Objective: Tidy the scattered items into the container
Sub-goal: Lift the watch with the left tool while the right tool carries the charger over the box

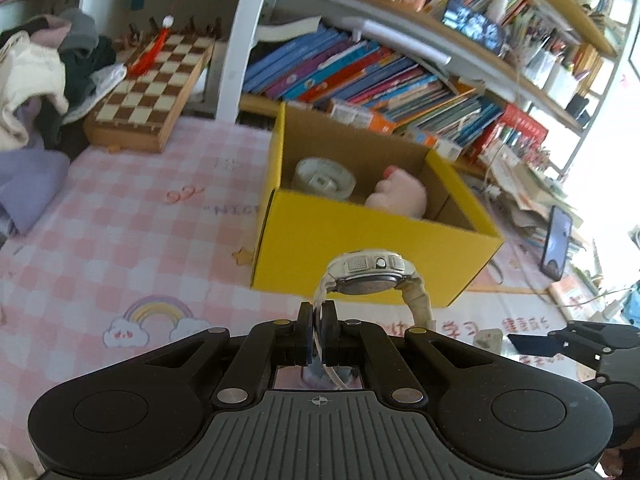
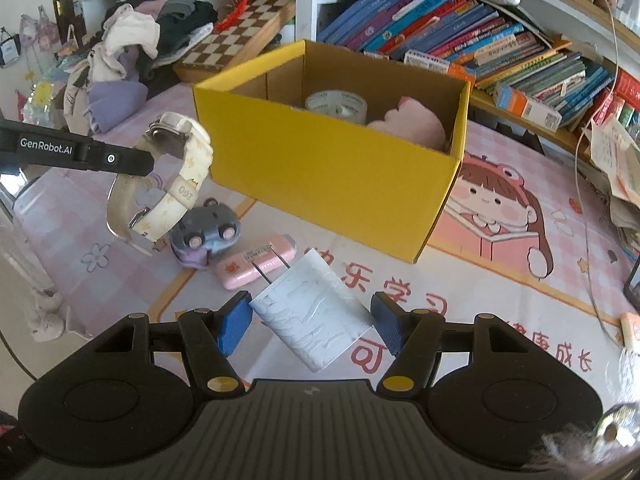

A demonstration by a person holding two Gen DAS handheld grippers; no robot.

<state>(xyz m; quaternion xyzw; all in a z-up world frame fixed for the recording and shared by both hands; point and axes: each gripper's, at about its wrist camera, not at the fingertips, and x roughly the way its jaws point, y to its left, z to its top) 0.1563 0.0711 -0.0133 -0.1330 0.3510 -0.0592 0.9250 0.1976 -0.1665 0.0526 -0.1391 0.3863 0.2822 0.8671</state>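
Pink mat [image 2: 520,280] — left gripper [image 1: 317,312] pinches watch [image 1: 370,276] before yellow box [image 1: 360,256].

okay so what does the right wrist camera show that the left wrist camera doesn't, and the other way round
Only the right wrist view shows the white charger between the right gripper fingers, plus the purple toy car and pink eraser-like case on the mat. Only the left wrist view shows the left gripper pads pinched on the strap. Both show the white watch, the yellow box, and the tape roll and pink plush inside it.
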